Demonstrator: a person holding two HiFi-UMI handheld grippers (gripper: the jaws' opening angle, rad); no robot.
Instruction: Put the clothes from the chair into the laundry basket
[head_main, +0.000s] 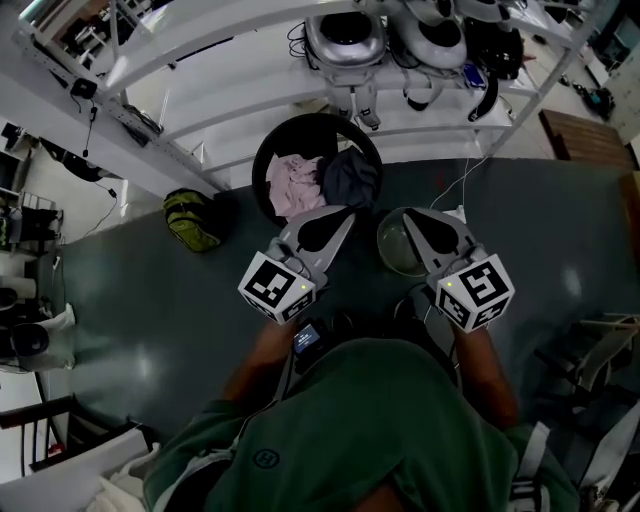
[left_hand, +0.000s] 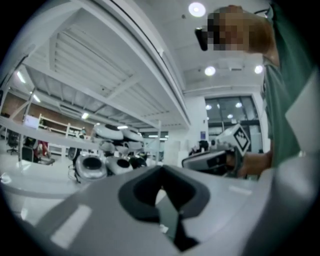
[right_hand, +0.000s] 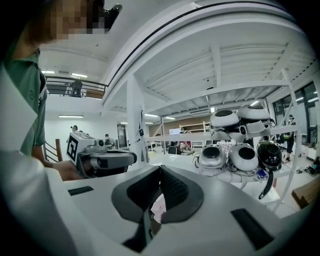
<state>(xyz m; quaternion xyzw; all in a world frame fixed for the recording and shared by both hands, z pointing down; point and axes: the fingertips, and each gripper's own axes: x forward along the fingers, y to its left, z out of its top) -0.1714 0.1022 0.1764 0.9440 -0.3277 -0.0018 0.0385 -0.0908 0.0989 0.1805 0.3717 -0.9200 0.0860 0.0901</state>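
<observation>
A round black laundry basket (head_main: 270, 150) stands on the dark floor ahead of me, with a pink garment (head_main: 293, 183) and a dark grey garment (head_main: 350, 178) inside. My left gripper (head_main: 345, 217) hovers at the basket's near rim, shut with nothing in it. My right gripper (head_main: 410, 218) is beside it to the right, also shut and empty. In the left gripper view the left gripper (left_hand: 161, 172) has its jaws together, and the right gripper (left_hand: 220, 159) shows alongside. In the right gripper view the right gripper (right_hand: 160, 172) is shut; a bit of pink garment (right_hand: 159, 207) shows below its tips.
A white shelf rack (head_main: 200, 70) holding several white and black helmet-like devices (head_main: 345, 40) stands behind the basket. A yellow-green bag (head_main: 190, 220) lies left of the basket. A pale round container (head_main: 395, 250) sits under my right gripper. White frames (head_main: 600, 350) stand at the right.
</observation>
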